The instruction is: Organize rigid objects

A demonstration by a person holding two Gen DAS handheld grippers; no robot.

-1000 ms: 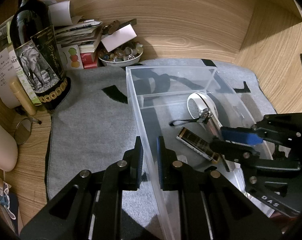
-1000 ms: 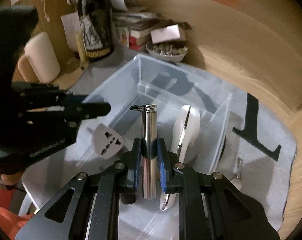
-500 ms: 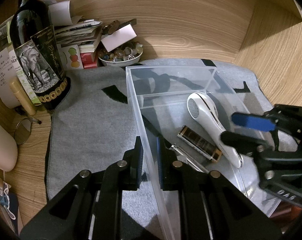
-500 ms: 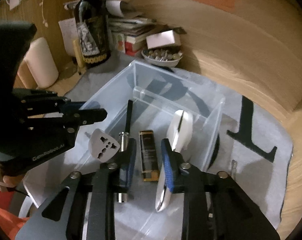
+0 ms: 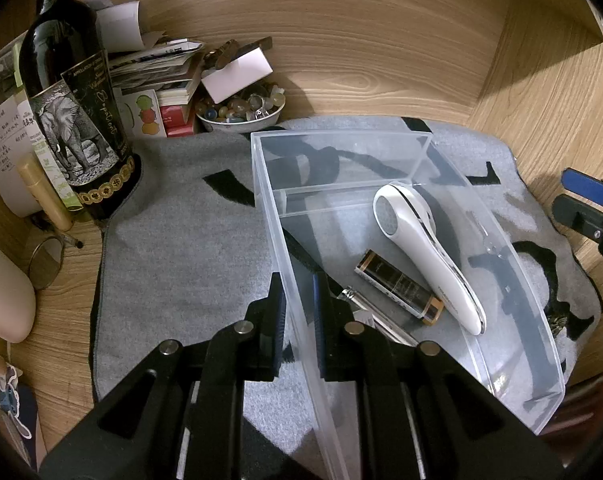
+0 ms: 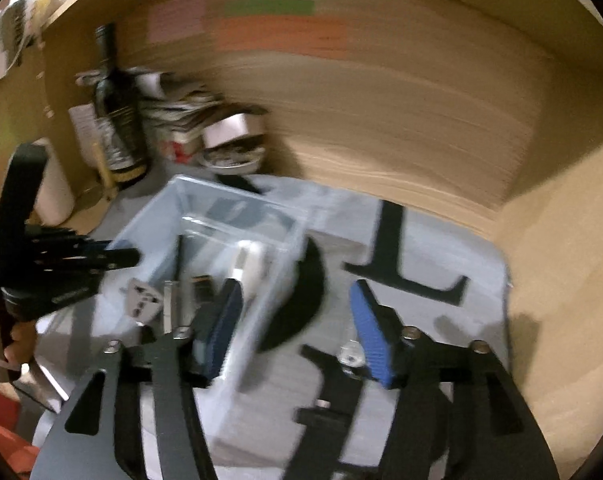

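Note:
A clear plastic bin (image 5: 513,284) stands on a grey mat (image 5: 189,248). In it lie a white handheld device (image 5: 425,252), a dark gold-ended case (image 5: 397,288) and a silver metal tube (image 5: 361,300). My left gripper (image 5: 299,312) is shut on the bin's left wall. My right gripper (image 6: 297,320) is open and empty, raised over the bin's right wall and the mat; its view is blurred. It shows at the right edge of the left wrist view (image 5: 585,200). A white plug adapter (image 6: 143,300) lies in the bin beside the tube.
A dark wine bottle (image 5: 75,120), stacked papers and books (image 5: 157,76) and a bowl of stones (image 5: 241,110) stand at the back left against the wooden wall. A small metal piece (image 6: 351,354) lies on the mat right of the bin.
My right gripper let go of the silver tube in the bin, opened wide, and swung up and right out of the bin. The left gripper stayed on the bin wall.

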